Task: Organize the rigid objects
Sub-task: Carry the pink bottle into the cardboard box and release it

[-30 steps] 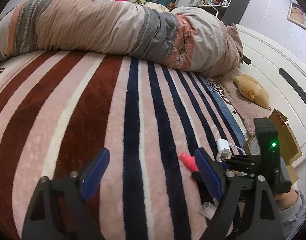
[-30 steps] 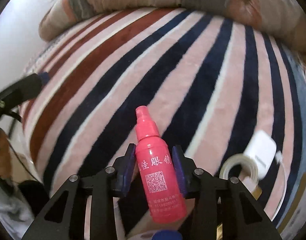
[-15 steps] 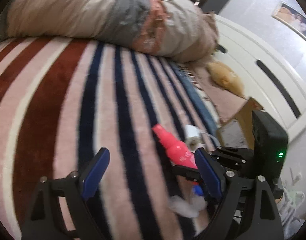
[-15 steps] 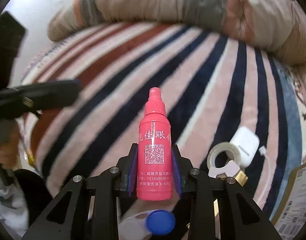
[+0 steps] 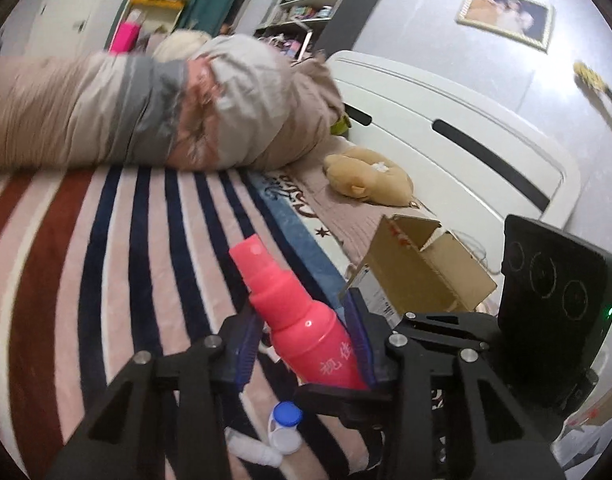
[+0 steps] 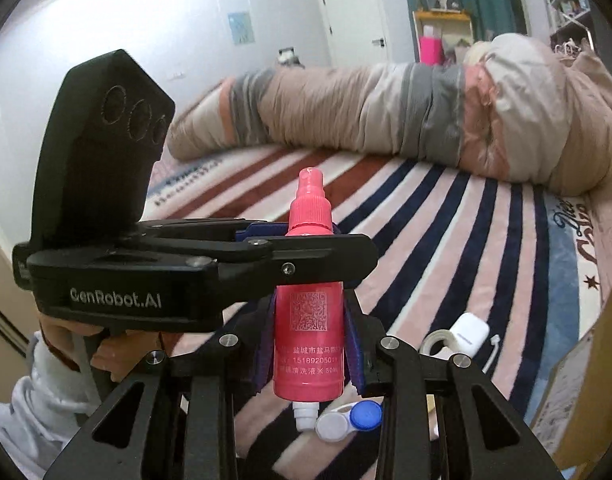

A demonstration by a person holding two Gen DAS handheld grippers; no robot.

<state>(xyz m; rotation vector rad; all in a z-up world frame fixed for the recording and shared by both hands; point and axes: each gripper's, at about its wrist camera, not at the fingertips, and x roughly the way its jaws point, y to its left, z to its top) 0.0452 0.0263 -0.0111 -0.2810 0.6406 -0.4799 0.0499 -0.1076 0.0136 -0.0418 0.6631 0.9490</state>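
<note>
1. The pink spray bottle [image 6: 309,322] is held upright in the air above the striped blanket [image 6: 445,248] on the bed, gripped by both tools at once.
2. The right tool [image 6: 308,354] is clamped on the bottle's lower body, pads pressing both sides across the label.
3. The left tool [image 5: 304,346] has just been closing and is now shut on the same bottle higher up, near its shoulder, crossing in from the side in the right wrist view.
4. Risk: a handover with two grips pulling in different directions — if the hands drift apart before one lets go, the smooth plastic could twist or slip out.
5. Risk: the left tool sits close to the tapering neck; I judge that hold the weaker one, so a release by the right tool could let the bottle tip.
6. A drop would land among the contact lens case [image 6: 351,420], the tape roll [image 6: 437,342] and the white earbud case [image 6: 469,332] lying just below, scattering them.
7. The open cardboard box [image 5: 421,268] at the bed's edge looks a likely target — a hurried swing could clip its flaps.
</note>
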